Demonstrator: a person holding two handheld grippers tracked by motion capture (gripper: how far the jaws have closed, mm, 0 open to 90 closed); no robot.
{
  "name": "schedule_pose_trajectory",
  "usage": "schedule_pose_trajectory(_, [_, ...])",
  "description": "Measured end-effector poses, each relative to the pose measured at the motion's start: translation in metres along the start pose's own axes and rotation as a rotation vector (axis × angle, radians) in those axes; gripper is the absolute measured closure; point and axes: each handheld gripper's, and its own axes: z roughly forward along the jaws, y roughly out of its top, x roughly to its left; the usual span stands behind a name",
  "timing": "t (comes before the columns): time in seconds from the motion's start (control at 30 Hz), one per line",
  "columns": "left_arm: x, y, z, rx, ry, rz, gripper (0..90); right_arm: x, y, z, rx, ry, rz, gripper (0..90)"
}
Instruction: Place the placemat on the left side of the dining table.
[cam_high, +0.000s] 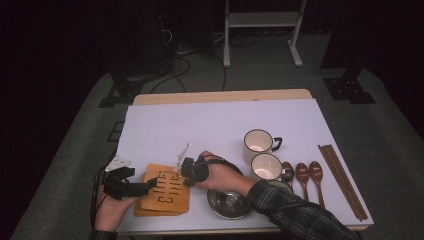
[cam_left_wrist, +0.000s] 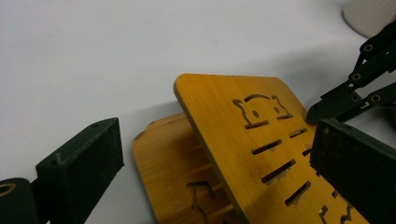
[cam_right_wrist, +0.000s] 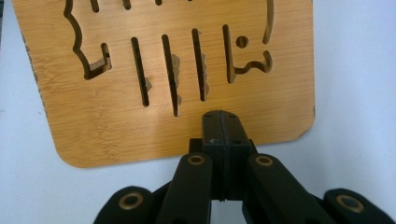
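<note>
My right gripper (cam_right_wrist: 223, 122) has its fingers clamped on the edge of the upper cut-out bamboo trivet (cam_high: 166, 189), tilted over a second bamboo trivet (cam_left_wrist: 175, 186) at the near left of the white tabletop (cam_high: 210, 120). My left gripper (cam_left_wrist: 219, 163) holds its fingers spread wide around both trivets' left side, touching neither.

My left gripper (cam_high: 145, 186) has its jaws wide at the near-left corner of the upper board (cam_high: 166, 189), which lies tilted over the lower board (cam_high: 150, 211). My right gripper (cam_high: 186, 169), jaws pinched on that board's edge, blocks the board's far right side. The bowl (cam_high: 228, 204) sits just right of the boards under my right forearm, with two mugs (cam_high: 259, 141) beyond it. Spoons (cam_high: 302, 173) and chopsticks (cam_high: 342, 180) crowd the right. The sheet (cam_high: 210, 122) beyond the boards lies open.
</note>
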Motion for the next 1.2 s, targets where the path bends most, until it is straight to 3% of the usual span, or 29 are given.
schedule_pose_trajectory(0.5, [-0.010, -0.006, 0.020, 0.053, -0.025, 0.035, 1.4, 0.000, 0.000, 0.000, 0.001, 0.000, -0.004, 89.6])
schedule_pose_trajectory(0.83, [-0.014, -0.008, 0.026, 0.068, -0.053, 0.027, 4.8, 0.000, 0.000, 0.000, 0.000, -0.001, -0.007, 89.6])
schedule_pose_trajectory(1.2, [-0.017, -0.009, 0.029, 0.095, -0.086, 0.011, 21.5, 0.000, -0.001, 0.000, -0.005, 0.001, -0.005, 89.4])
